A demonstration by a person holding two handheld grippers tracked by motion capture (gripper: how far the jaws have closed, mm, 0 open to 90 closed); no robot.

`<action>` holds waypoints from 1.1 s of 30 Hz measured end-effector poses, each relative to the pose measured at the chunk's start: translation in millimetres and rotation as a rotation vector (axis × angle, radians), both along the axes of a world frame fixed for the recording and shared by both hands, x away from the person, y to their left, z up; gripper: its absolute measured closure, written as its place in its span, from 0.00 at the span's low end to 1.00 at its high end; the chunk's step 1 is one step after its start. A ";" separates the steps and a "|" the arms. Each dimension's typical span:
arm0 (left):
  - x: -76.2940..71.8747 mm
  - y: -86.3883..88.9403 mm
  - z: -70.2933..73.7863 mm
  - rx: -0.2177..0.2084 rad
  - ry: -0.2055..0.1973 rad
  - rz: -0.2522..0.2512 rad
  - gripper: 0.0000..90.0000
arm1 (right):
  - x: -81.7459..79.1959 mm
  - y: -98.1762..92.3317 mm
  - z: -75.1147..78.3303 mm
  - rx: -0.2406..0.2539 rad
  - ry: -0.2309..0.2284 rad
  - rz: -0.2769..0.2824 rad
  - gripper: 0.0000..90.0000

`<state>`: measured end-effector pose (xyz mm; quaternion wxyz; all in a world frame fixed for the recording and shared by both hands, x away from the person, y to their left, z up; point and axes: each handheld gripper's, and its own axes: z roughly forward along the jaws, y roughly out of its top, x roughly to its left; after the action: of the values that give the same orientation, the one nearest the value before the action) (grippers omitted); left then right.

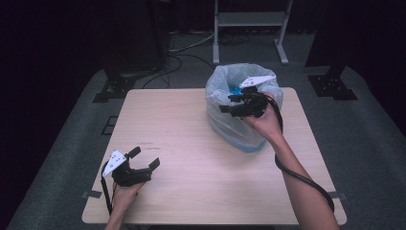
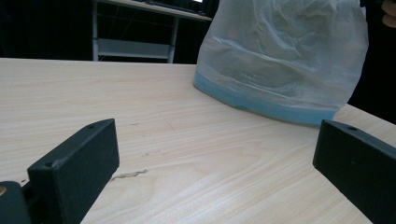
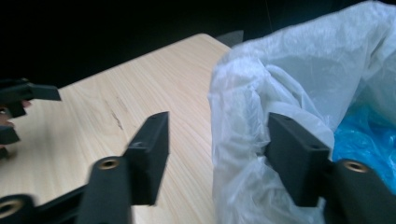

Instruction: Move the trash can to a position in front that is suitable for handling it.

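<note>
A small bin lined with a translucent white plastic bag (image 1: pixel 239 129) stands on the pale wooden table (image 1: pixel 191 191), at the back right. Blue material (image 3: pixel 359 135) lies inside it. My right gripper (image 1: pixel 230 104) is at the bag's near rim. In the right gripper view its jaws (image 3: pixel 218 123) straddle the rim (image 3: pixel 243 93): one jaw is against the plastic, the other stands off it over the table. My left gripper (image 1: pixel 145 157) rests near the front left edge with its jaws wide apart and nothing between them (image 2: pixel 217 140); it faces the bag (image 2: pixel 280 60).
The table's rounded edges fall to a grey floor. A metal stand (image 1: pixel 249 19) and dark equipment with cables (image 1: pixel 182 48) sit behind the table. The left gripper (image 3: pixel 23 93) appears far off in the right gripper view.
</note>
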<state>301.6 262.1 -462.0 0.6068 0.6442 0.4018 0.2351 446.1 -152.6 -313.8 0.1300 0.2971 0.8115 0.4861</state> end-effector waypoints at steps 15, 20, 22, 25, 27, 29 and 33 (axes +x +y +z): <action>-1.8 1.2 5.8 -0.039 0.006 0.002 0.00 | 7.6 14.4 -0.3 -0.166 -0.027 -0.034 0.85; -2.5 5.2 9.3 -0.047 -0.001 0.014 0.00 | 5.8 17.8 0.7 -0.160 -0.013 0.009 0.86; -2.7 6.7 10.5 -0.049 -0.004 0.020 0.00 | 3.3 21.1 1.4 -0.162 -0.007 0.024 0.86; -3.6 8.4 12.6 -0.050 -0.007 0.026 0.00 | -4.3 28.4 2.1 -0.165 -0.007 0.067 0.87; -4.3 9.3 14.6 -0.050 -0.012 0.031 0.00 | -7.1 30.5 2.1 -0.163 -0.006 0.080 0.87; -5.0 9.7 16.6 -0.050 -0.013 0.039 0.00 | -14.1 35.6 2.0 -0.161 -0.010 0.111 0.87; -5.7 5.0 20.3 -0.041 -0.015 0.036 0.00 | -26.6 46.9 1.6 -0.164 -0.025 0.163 0.87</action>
<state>295.8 267.1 -441.8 0.6186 0.6226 0.4136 0.2423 419.5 -105.7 -312.2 0.1237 0.2123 0.8684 0.4307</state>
